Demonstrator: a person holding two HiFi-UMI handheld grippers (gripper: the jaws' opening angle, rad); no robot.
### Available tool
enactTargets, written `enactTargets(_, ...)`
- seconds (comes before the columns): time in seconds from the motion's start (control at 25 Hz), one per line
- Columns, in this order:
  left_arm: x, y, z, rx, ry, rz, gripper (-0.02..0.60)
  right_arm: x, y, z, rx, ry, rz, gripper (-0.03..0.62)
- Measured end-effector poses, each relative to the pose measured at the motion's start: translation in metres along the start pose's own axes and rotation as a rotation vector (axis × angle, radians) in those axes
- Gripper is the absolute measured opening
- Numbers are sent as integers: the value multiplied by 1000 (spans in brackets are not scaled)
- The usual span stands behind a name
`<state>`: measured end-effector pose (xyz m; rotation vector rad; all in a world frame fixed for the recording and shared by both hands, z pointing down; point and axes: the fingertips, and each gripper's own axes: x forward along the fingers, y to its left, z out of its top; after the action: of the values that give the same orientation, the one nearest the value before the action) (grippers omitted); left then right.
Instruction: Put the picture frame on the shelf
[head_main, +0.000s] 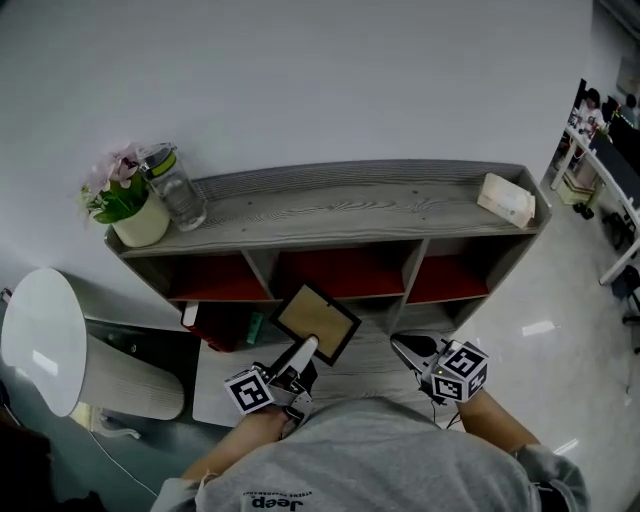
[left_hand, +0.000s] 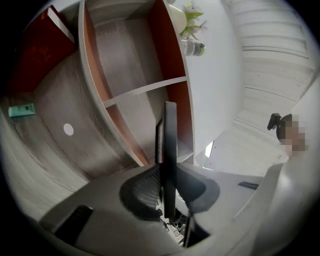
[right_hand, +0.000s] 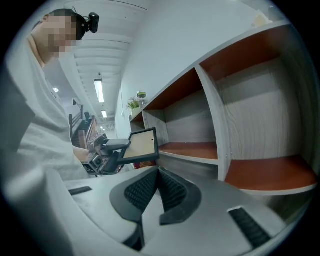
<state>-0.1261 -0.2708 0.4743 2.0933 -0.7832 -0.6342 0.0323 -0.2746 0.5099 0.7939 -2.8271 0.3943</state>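
The picture frame (head_main: 316, 321) has a black rim and a tan panel. It hangs tilted in front of the middle compartment of the grey shelf unit (head_main: 350, 200). My left gripper (head_main: 303, 350) is shut on its lower edge. In the left gripper view the frame (left_hand: 169, 145) stands edge-on between the pads of my left gripper (left_hand: 169, 186). My right gripper (head_main: 407, 348) is to the right of the frame, apart from it, in front of the right compartment. In its own view my right gripper (right_hand: 159, 176) is shut, its pads meeting with nothing between them, and the frame (right_hand: 141, 145) shows at left.
A flower pot (head_main: 135, 210) and a glass jar (head_main: 180, 192) stand on the shelf top at left, a white box (head_main: 507, 200) at right. The three compartments have red-brown floors. A red box (head_main: 215, 325) sits low at left, beside a white round object (head_main: 45, 340).
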Motion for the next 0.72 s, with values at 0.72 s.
enactTargets(0.72,15,53,-1,-175,-126,97,88,-10,6,-9,-35,57,33,18)
